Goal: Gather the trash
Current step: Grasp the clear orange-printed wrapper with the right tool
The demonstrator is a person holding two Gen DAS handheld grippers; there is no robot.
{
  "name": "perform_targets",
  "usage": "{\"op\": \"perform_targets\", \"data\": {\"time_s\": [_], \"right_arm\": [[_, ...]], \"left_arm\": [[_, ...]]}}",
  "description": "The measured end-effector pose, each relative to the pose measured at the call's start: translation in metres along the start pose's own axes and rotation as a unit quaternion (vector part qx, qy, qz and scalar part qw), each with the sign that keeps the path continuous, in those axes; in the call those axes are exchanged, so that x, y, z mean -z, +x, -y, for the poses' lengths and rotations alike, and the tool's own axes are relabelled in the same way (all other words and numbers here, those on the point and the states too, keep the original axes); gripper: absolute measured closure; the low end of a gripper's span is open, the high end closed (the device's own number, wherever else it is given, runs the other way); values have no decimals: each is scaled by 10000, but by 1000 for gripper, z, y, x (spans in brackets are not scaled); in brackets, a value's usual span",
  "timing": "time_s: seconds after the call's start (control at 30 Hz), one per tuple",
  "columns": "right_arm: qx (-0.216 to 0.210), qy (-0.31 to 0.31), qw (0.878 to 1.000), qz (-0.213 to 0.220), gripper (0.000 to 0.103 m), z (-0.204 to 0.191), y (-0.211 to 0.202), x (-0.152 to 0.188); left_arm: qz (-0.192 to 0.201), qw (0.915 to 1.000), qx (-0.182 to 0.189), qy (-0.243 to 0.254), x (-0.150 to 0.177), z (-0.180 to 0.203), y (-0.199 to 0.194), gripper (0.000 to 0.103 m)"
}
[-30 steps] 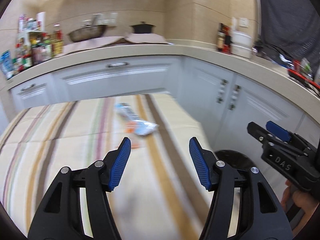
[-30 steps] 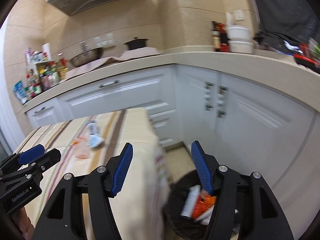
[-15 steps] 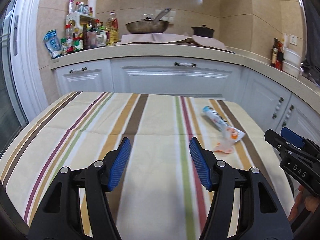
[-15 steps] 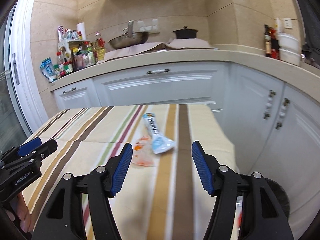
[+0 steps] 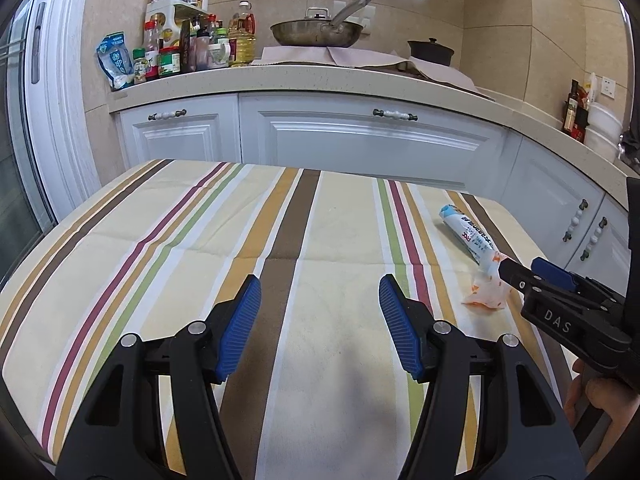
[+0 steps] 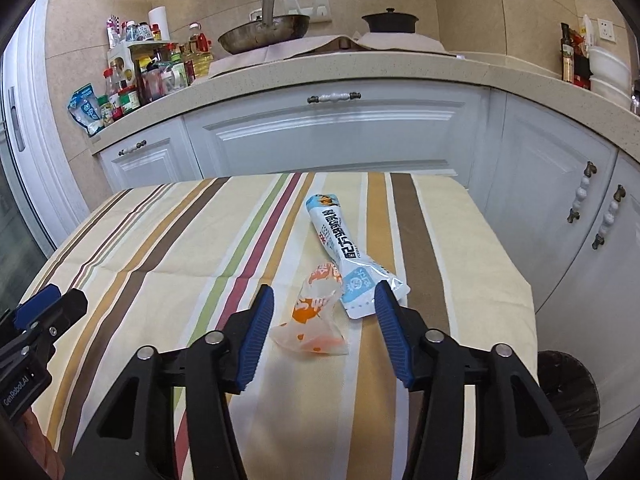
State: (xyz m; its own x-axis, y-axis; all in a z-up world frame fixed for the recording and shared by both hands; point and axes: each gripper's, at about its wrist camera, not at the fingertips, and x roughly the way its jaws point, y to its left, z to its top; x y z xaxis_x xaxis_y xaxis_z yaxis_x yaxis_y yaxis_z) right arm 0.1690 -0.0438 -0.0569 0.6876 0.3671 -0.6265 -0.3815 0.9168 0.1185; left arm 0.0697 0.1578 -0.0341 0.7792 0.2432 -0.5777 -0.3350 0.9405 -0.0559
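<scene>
Two pieces of trash lie on the striped tablecloth [image 6: 168, 248]. One is a long white-and-blue wrapper [image 6: 340, 244], the other a crumpled clear wrapper with orange print [image 6: 314, 316]. My right gripper [image 6: 324, 300] hovers over the orange wrapper with its jaws closing; the wrapper lies between the blue pads [image 6: 256, 328], which do not press on it. My left gripper [image 5: 320, 292] is open above bare cloth, left of the trash. In the left wrist view the white-and-blue wrapper [image 5: 468, 236] and the orange wrapper [image 5: 486, 292] lie just ahead of the right gripper's tip.
A black bin [image 6: 568, 396] stands on the floor by the table's right edge. White cabinets [image 6: 332, 136] and a stone counter [image 6: 360, 68] wrap around the back and right. A pan [image 6: 264, 34], a pot [image 6: 390, 22] and several bottles [image 6: 148, 72] sit on the counter.
Both grippers swung left from the bin side to over the table. The right one came down over the orange wrapper and its jaws narrowed. The left one stayed open.
</scene>
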Motion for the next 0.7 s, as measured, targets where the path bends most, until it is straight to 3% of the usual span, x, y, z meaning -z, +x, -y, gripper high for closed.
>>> {"op": "perform_targets", "data": {"time_s": [0.07, 0.27, 0.37, 0.7], "right_arm": [[-49, 44, 9999, -139, 58, 0, 6, 0], [-215, 88, 9988, -424, 86, 0, 15, 4], [-172, 60, 9992, -366, 92, 0, 12, 4], [-18, 222, 9998, 14, 93, 30, -20, 2]], "left_arm": [[-25, 10000, 5, -41, -1, -1, 3, 43], [-81, 9999, 30, -85, -1, -2, 8, 43], [-113, 9999, 64, -79, -1, 2, 9, 43], [-166, 9991, 373, 108, -3, 39, 11, 42]]}}
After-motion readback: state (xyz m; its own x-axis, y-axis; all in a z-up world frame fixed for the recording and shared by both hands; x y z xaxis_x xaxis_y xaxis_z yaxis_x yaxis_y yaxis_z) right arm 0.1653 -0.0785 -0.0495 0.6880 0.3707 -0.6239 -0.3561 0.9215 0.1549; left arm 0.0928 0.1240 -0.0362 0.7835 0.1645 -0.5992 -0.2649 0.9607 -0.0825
